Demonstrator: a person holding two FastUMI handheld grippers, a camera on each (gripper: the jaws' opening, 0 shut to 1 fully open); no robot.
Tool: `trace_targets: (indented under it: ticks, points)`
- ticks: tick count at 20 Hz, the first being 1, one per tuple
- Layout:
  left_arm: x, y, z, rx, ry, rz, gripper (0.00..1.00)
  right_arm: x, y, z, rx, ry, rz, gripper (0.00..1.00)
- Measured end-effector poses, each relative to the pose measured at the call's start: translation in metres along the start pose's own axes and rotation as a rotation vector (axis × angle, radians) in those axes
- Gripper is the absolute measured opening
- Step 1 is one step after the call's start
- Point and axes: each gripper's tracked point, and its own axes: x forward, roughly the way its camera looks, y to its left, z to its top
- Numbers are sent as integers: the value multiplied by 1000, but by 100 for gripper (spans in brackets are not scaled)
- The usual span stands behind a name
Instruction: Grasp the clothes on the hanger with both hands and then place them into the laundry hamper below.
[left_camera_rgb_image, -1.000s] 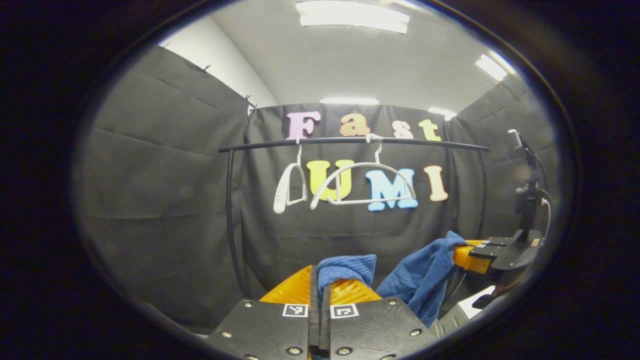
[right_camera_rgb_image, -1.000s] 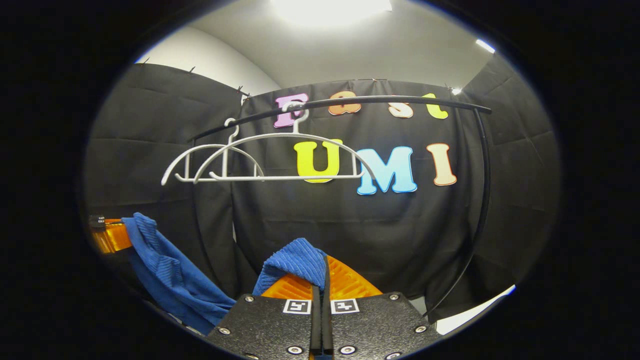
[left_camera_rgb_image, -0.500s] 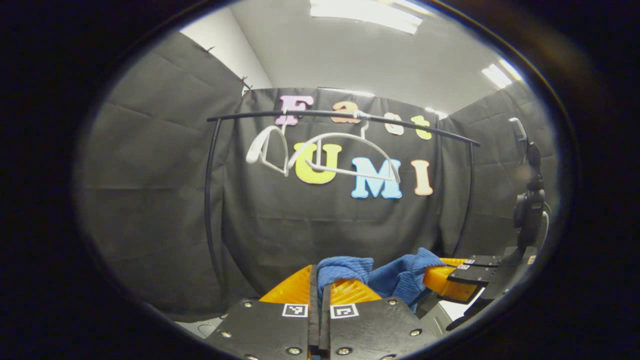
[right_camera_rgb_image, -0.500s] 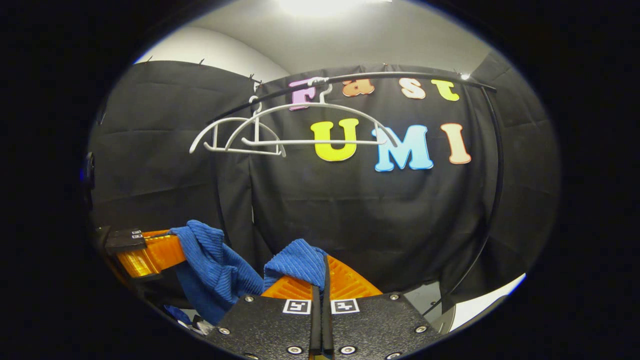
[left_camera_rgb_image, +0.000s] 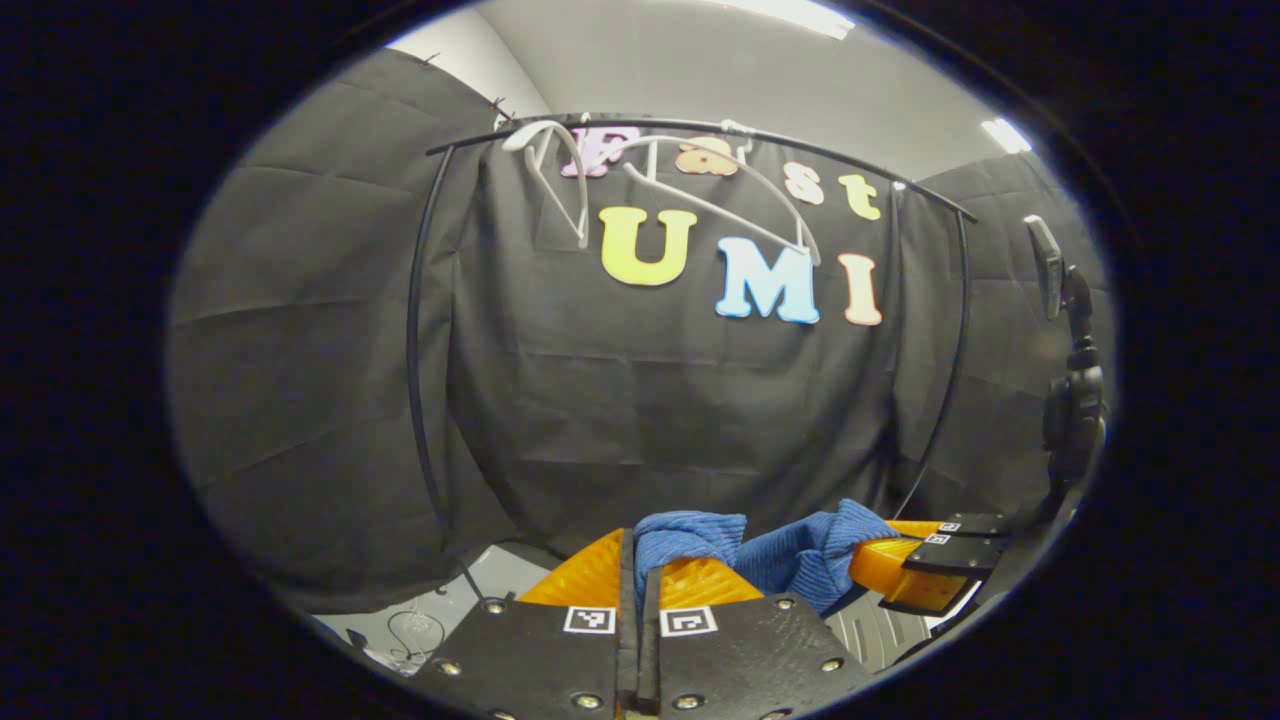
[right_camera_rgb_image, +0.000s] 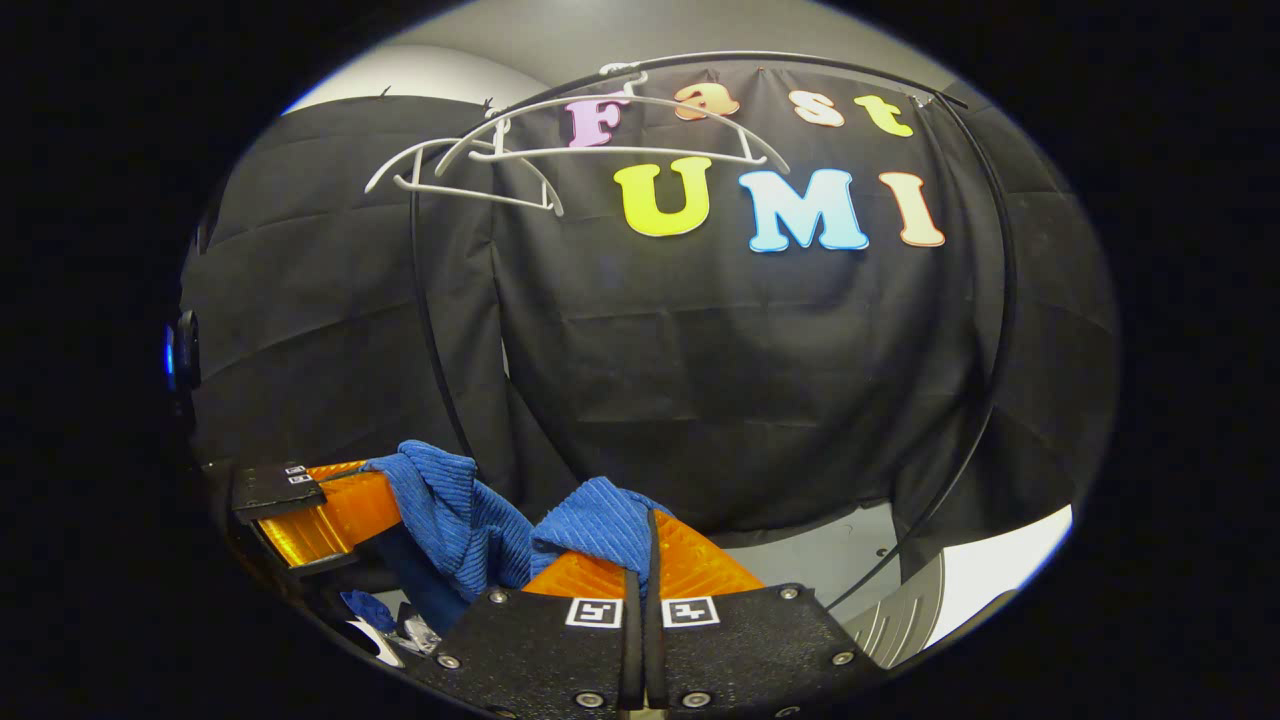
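A blue ribbed garment (left_camera_rgb_image: 790, 560) hangs bunched between my two grippers, well below the white hangers (left_camera_rgb_image: 700, 175). In the left gripper view, my left gripper (left_camera_rgb_image: 640, 548) is shut on one fold of it (left_camera_rgb_image: 690, 530), and the right gripper (left_camera_rgb_image: 915, 565) holds the other end close by on the right. Seen from the right gripper view, my right gripper (right_camera_rgb_image: 648, 535) is shut on a blue fold (right_camera_rgb_image: 600, 525), while the left gripper (right_camera_rgb_image: 310, 500) grips the cloth (right_camera_rgb_image: 450, 500) at the left. Both bare hangers (right_camera_rgb_image: 560, 150) stay on the black rail (right_camera_rgb_image: 760, 62).
The rail's black posts (right_camera_rgb_image: 430, 330) (right_camera_rgb_image: 1000, 300) stand in front of the cloth wall. A pale ribbed surface (right_camera_rgb_image: 915, 605) lies low at the right, with grey floor (right_camera_rgb_image: 830, 550) beyond it. A dark device mount (left_camera_rgb_image: 1070, 400) stands at the right.
Both grippers have dropped lower with the blue garment, so rail and hangers sit higher in both views. The two grippers have come closer together and the cloth between them has bunched up.
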Motion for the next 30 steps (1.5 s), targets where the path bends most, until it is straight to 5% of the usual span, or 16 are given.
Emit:
trace_targets:
  ticks: [16,23,26,29,30]
  points:
    - [13,10,-161,84,373,57,1,2,-11,-140,-91,308,-37,5]
    - [1,17,-213,98,533,42,4,1,-15,-172,-95,428,-45,15]
    - [1,15,-219,96,542,35,50,-4,-7,-177,-97,427,-34,41]
    - [-3,26,-210,111,529,53,96,-9,-7,-176,-100,427,-44,85]
    - [-3,28,-208,109,524,56,95,-10,-6,-176,-97,424,-49,90]
